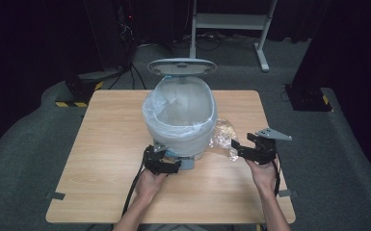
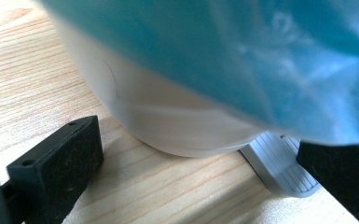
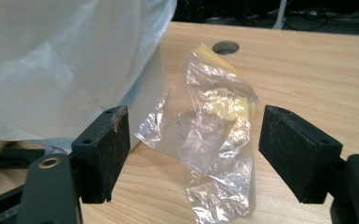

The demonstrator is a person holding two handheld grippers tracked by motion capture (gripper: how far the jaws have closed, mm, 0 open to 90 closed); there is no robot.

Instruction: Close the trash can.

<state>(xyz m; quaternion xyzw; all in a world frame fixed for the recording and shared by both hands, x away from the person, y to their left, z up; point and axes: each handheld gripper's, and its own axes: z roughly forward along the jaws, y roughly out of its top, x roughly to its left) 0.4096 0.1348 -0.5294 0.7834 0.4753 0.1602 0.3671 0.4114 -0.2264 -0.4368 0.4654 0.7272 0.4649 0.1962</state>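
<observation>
My right hand-held gripper [image 3: 193,154] stands wide open with the crumpled clear plastic bag [image 3: 217,140] between its pads, untouched, lying on the surface [image 1: 111,144] beside the lined bin [image 1: 180,120]. My left hand-held gripper [image 1: 176,163] is open at the bin's pedal [image 2: 282,163].

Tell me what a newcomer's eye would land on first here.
The pedal bin stands mid-table, lid up, lined with a pale plastic bag. The left gripper sits at the bin's foot pedal. To the bin's right a crumpled clear wrapper lies on the wooden table, between the right gripper's open jaws.
</observation>
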